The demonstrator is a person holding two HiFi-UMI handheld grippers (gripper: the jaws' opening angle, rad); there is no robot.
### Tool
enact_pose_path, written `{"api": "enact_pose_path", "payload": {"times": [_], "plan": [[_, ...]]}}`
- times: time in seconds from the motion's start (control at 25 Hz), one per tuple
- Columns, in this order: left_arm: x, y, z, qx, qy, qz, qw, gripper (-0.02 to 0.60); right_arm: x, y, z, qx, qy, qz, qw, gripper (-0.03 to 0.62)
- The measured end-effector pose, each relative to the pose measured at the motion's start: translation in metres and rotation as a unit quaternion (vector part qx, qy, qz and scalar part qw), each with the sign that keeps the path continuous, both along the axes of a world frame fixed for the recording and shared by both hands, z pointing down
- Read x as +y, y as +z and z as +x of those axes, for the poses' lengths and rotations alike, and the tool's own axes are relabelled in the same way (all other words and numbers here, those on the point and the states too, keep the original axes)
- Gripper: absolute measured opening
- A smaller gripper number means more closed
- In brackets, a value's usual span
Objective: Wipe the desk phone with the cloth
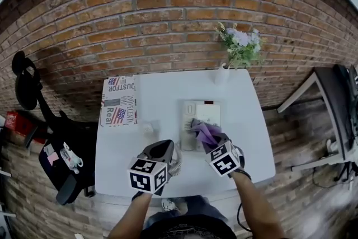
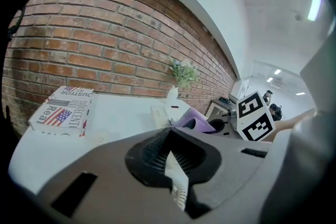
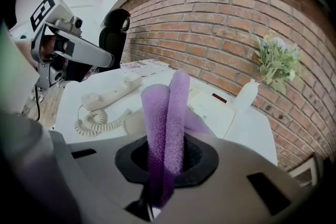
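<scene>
The white desk phone sits mid-table with its cradle bare. My right gripper hovers just in front of the phone, shut on a folded purple cloth that sticks out past the jaws. The handset is off the phone to its left, and its coiled cord trails on the table. My left gripper is over that spot. Its jaws are closed on a thin white ribbed piece, apparently the handset. The cloth also shows in the left gripper view.
A printed cardboard box lies at the table's back left. A white vase of flowers stands at the back by the brick wall. A small white object sits left of the phone. A black office chair stands at the left.
</scene>
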State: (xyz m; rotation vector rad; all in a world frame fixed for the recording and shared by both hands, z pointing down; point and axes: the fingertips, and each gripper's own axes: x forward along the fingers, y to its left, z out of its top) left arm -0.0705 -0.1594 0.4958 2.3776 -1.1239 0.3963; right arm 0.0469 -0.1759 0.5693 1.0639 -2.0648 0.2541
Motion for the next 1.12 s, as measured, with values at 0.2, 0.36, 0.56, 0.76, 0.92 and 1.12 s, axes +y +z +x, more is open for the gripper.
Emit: {"api": "enact_pose_path", "payload": {"times": [0.2, 0.36, 0.56, 0.76, 0.92, 1.12], "plan": [[0.011, -0.002, 0.000, 0.004, 0.012, 0.003, 0.9999, 0.005, 0.025, 0.007, -0.004, -0.003, 0.008, -0.010, 1.000, 0.046], [0.016, -0.002, -0.001, 0.007, 0.018, 0.003, 0.9998, 0.005, 0.043, 0.013, -0.006, -0.002, 0.011, -0.019, 1.000, 0.046], [0.018, -0.005, 0.000, 0.009, 0.026, 0.006, 0.9996, 0.005, 0.061, 0.016, -0.012, -0.014, 0.005, -0.028, 1.000, 0.046], [0.015, -0.006, 0.002, 0.012, 0.029, 0.007, 0.9995, 0.005, 0.072, 0.012, -0.010, -0.007, -0.001, -0.028, 1.000, 0.045], [0.012, -0.006, 0.007, 0.012, 0.029, 0.007, 0.9995, 0.005, 0.055, -0.022, -0.004, -0.014, 0.008, 0.017, 1.000, 0.046], [0.005, -0.008, 0.010, 0.011, 0.025, 0.008, 0.9996, 0.005, 0.026, -0.059, 0.000, -0.020, 0.002, 0.052, 0.998, 0.045]]}}
